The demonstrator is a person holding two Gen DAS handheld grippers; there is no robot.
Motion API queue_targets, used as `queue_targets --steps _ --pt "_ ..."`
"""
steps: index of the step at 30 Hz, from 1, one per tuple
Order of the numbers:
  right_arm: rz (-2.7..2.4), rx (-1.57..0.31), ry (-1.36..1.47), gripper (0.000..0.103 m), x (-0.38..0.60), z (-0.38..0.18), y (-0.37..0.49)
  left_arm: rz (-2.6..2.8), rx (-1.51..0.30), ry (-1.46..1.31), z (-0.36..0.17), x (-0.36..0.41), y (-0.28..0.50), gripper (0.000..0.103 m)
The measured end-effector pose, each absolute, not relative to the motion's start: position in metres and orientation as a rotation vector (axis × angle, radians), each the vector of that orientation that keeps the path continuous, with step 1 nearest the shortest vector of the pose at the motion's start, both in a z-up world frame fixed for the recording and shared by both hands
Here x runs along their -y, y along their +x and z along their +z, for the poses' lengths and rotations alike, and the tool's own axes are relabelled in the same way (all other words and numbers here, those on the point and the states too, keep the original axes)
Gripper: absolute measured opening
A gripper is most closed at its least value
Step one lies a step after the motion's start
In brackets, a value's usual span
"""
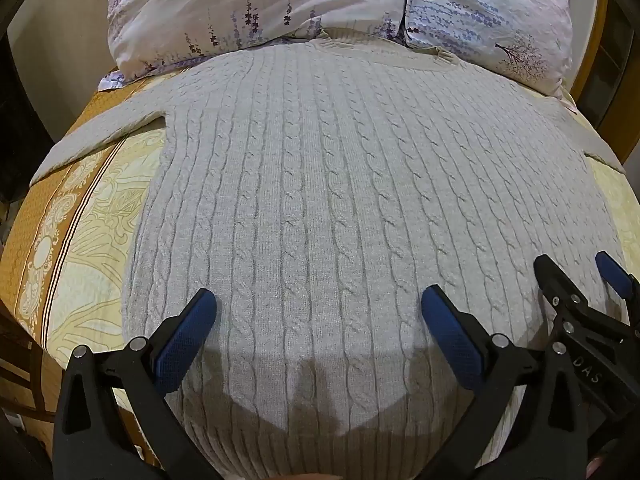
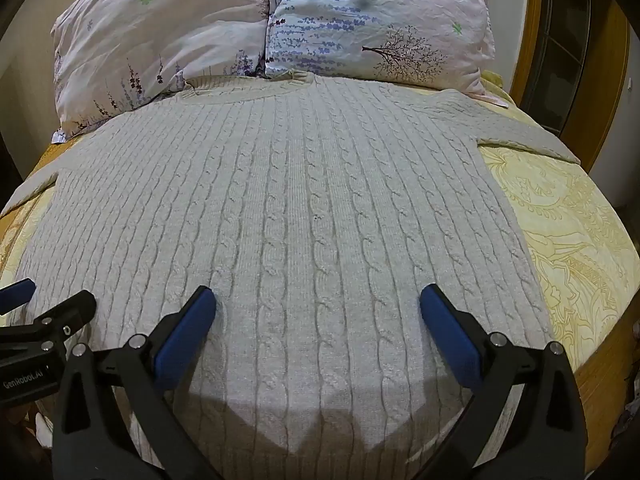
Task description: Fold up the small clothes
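A pale grey cable-knit sweater [image 1: 320, 184] [image 2: 296, 200] lies flat on the bed, collar toward the pillows, sleeves spread out to both sides. My left gripper [image 1: 319, 300] hovers over its lower left part, open, nothing between the blue pads. My right gripper [image 2: 318, 300] hovers over the lower right part, also open and empty. In the left wrist view the right gripper [image 1: 572, 268] shows at the right edge. In the right wrist view the left gripper [image 2: 52, 294] shows at the left edge. The hem near me lies in the grippers' shadow.
Two floral pillows [image 1: 256, 12] [image 2: 400, 28] rest at the head of the bed, touching the collar. A yellow patterned bedspread [image 1: 88, 240] [image 2: 568, 232] shows on both sides of the sweater. A wooden frame [image 2: 532, 40] stands at the far right.
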State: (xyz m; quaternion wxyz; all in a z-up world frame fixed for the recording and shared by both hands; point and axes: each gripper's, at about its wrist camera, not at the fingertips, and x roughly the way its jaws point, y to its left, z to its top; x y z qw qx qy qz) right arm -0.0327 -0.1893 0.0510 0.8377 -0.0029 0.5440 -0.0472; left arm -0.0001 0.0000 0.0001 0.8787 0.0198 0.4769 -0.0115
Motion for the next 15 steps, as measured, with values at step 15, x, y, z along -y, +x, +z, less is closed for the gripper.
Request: queue_targets --steps 15 --pt "-0.100 -1.152 -0.007 0.101 0.1955 0.0484 -0.0307 -0.023 -0.997 0.042 0.0000 0.0000 0.0000 0.102"
